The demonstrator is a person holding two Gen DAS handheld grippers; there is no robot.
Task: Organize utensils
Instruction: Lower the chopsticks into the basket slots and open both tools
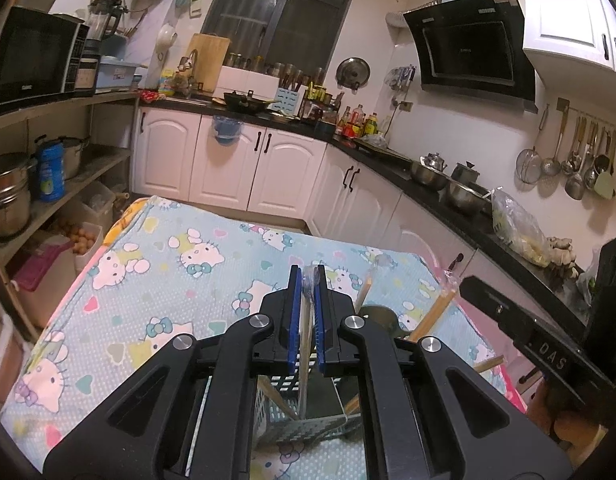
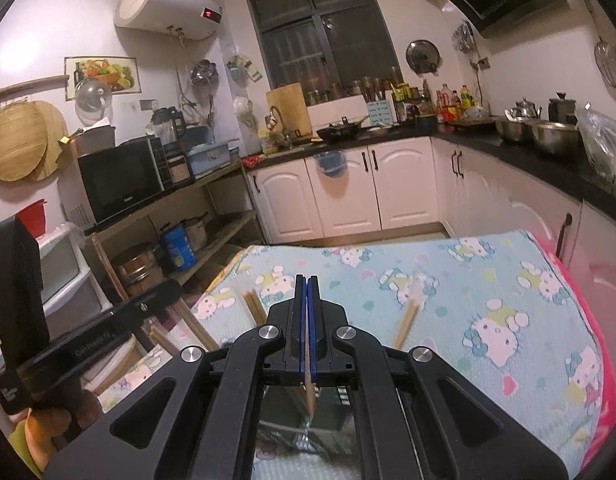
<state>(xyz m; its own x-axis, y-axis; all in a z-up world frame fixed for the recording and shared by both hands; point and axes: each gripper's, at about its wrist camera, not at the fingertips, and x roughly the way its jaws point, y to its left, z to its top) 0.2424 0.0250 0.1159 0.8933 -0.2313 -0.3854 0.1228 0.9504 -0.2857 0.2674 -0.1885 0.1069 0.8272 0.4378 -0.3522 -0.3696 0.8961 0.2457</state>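
Over the cartoon-print tablecloth, the left gripper clamps a plastic-wrapped utensil and the right gripper pinches a wooden chopstick, both hanging toward six o'clock into the perforated utensil basket.

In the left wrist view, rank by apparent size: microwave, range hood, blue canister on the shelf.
1. range hood
2. microwave, nearly as large in frame; fisheye stretch makes the top two uncertain
3. blue canister, clearly smallest
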